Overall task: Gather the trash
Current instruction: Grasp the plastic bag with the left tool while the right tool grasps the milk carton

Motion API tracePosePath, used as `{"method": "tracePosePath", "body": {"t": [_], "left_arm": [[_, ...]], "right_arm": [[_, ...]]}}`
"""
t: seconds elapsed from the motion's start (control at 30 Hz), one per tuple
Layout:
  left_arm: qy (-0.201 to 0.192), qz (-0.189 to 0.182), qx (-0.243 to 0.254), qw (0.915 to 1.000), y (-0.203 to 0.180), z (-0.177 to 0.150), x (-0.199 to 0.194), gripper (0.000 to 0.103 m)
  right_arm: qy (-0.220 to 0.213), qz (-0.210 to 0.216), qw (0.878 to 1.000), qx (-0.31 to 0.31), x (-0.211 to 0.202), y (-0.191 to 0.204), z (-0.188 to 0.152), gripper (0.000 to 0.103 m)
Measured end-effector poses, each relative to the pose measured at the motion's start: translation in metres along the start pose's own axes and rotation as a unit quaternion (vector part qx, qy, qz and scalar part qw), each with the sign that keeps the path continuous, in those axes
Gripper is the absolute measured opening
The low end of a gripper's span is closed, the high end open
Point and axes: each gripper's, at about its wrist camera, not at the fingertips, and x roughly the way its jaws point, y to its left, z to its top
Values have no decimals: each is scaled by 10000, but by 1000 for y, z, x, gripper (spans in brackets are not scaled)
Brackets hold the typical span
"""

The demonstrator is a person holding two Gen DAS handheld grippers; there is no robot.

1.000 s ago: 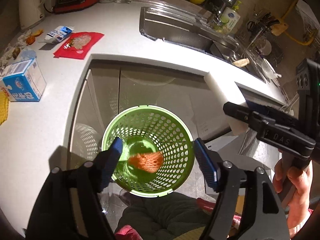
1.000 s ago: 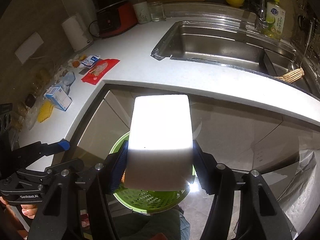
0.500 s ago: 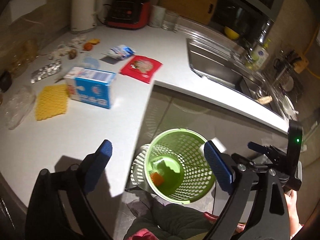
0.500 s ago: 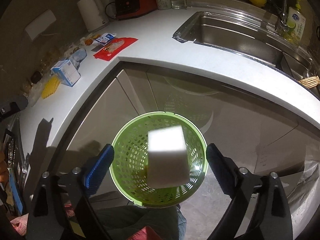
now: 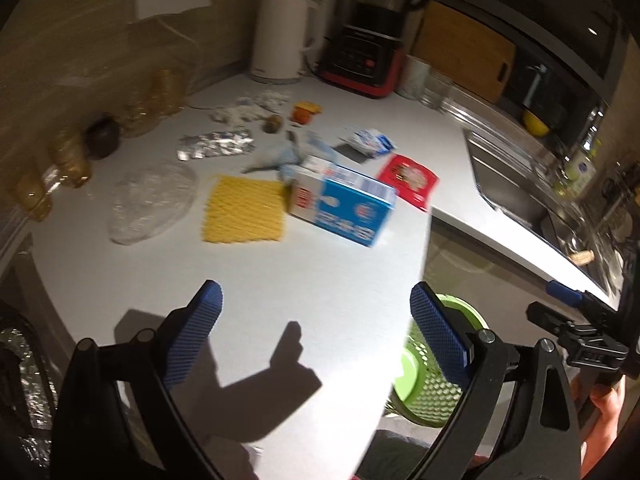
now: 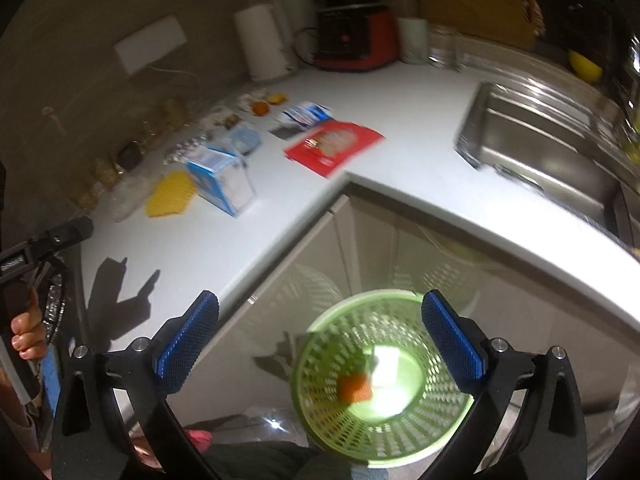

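Observation:
A green perforated bin [image 6: 328, 360] stands on the floor below the counter corner; inside lie a white block [image 6: 386, 370] and an orange scrap [image 6: 354, 388]. My right gripper [image 6: 320, 340] is open and empty above the bin. My left gripper [image 5: 316, 336] is open and empty over the white counter [image 5: 280, 280], with the bin [image 5: 432, 392] at its right. On the counter lie a blue-and-white carton [image 5: 344, 208], a yellow mesh pad [image 5: 244, 210], a red packet [image 5: 412, 182], a clear plastic wrap [image 5: 150, 200] and foil [image 5: 216, 144].
A white kettle [image 5: 280, 40], a red-based blender [image 5: 364, 52] and a glass [image 5: 434, 88] stand at the back. The steel sink [image 6: 552, 148] is at the right. Small scraps [image 5: 276, 120] and jars [image 5: 68, 156] line the wall.
My right gripper opened and the white block fell into the bin. My left gripper swung up and left from over the bin to over the counter.

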Motion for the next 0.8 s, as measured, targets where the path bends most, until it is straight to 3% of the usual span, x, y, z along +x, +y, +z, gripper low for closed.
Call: {"method": "tracePosePath", "body": {"t": [0.3,0.53,0.8], "left_arm": [[-141,903,-651,9937,91,35,17,91],[97,905,-1187,9887,135,59,61,91],[425,1099,-1274,9848,159,77,123,91]], "right_arm": [[-151,444,9971,-602,31,68,53,101],[-19,566,9950,-822,65,99,85,101],[133,540,9936,-979,99,111,107,101]]}}
